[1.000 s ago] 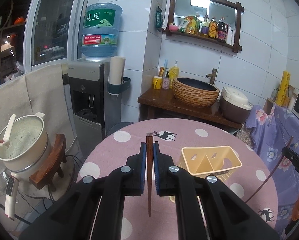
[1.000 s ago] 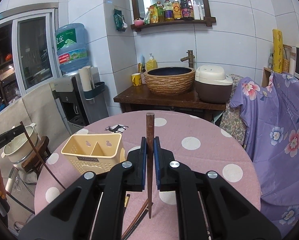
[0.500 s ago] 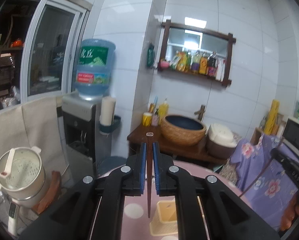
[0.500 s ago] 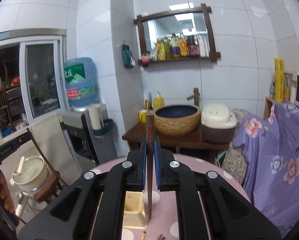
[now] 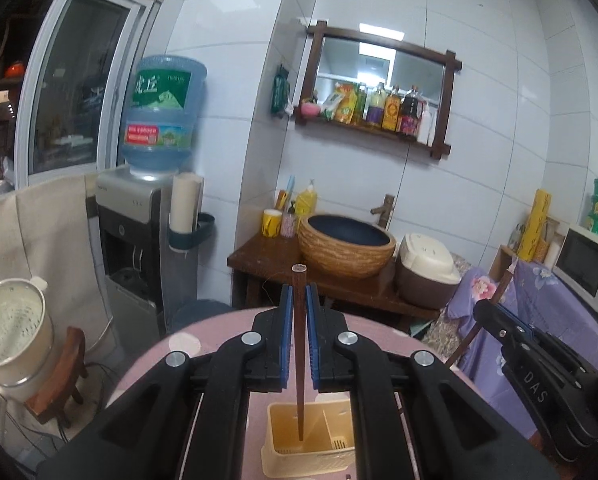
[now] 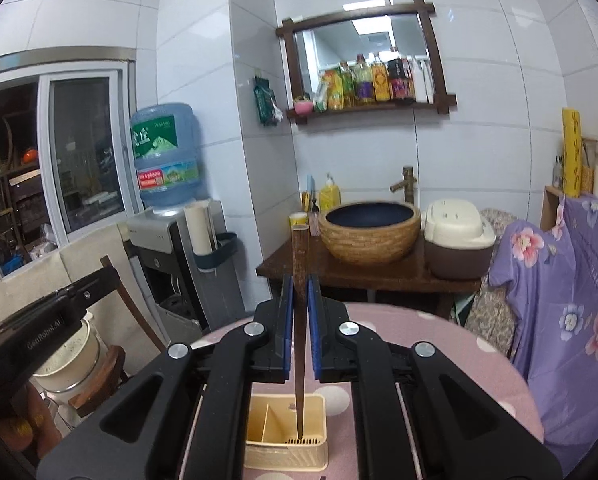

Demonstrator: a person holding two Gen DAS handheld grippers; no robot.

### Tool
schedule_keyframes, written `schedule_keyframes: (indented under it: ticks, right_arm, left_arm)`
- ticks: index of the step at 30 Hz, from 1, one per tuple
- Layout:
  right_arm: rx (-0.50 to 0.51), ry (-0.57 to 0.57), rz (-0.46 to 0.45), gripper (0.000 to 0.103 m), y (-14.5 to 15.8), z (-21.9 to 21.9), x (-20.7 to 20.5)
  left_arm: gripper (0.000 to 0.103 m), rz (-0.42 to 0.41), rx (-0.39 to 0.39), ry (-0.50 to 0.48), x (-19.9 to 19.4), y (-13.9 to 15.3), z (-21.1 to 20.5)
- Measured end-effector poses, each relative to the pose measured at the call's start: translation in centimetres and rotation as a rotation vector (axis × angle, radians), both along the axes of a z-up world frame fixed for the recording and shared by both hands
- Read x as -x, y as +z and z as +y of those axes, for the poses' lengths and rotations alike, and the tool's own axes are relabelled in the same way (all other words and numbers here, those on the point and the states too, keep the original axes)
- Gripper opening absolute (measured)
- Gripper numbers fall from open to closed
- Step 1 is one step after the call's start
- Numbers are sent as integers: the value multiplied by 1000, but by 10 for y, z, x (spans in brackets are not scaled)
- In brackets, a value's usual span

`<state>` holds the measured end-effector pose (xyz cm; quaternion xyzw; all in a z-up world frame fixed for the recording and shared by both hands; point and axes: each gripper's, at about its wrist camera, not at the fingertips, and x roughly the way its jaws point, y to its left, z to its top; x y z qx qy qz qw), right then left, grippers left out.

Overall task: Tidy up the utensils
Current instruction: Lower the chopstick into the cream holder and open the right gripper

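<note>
Both grippers are hanging over the yellow utensil caddy (image 5: 309, 436), each pinching a single dark wooden chopstick. In the left wrist view the left gripper (image 5: 297, 300) is sitting at centre frame, its blue pads (image 5: 286, 320) pressing in on the left chopstick (image 5: 299, 344), which is standing upright with its thin tip pointing down into the caddy's left compartment at the bottom centre of the frame. In the right wrist view the right gripper (image 6: 299, 300) is clamping the right chopstick (image 6: 300, 320) the same way, the tip reaching down over the right-hand compartment of the caddy, near the slotted floor (I cannot tell whether either tip is touching the bottom). The caddy is sitting on a round table with a pink polka-dot cloth (image 6: 459, 360). At the right edge of the left view the other gripper is showing, with its chopstick slanting up across the purple floral cover (image 5: 539, 300). Behind, in the middle of both views, a woven basin (image 6: 371, 232) and a rice cooker (image 6: 457, 240) are resting on a dark wooden stand, and a water dispenser (image 5: 139, 220) is standing at the left.
</note>
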<state>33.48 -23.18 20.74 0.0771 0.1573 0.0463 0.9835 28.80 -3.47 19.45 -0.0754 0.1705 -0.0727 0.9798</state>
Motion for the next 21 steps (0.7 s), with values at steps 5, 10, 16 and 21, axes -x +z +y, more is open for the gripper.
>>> schedule_keyframes:
  ticks: [5, 10, 16, 21]
  right_arm:
    - [-7, 0, 70, 8, -38, 1, -12]
    - [-15, -1, 113, 8, -61, -2, -19]
    - [-26, 7, 150, 8, -78, -3, -24]
    - [-27, 10, 145, 8, -79, -2, -24]
  left_arm:
    - [8, 74, -9, -15, -11, -36, -6]
    - [8, 128, -11, -21, -19, -62, -4]
    - [8, 160, -31, -14, -25, -80, -6]
    - [7, 188, -25, -22, -28, -87, -6]
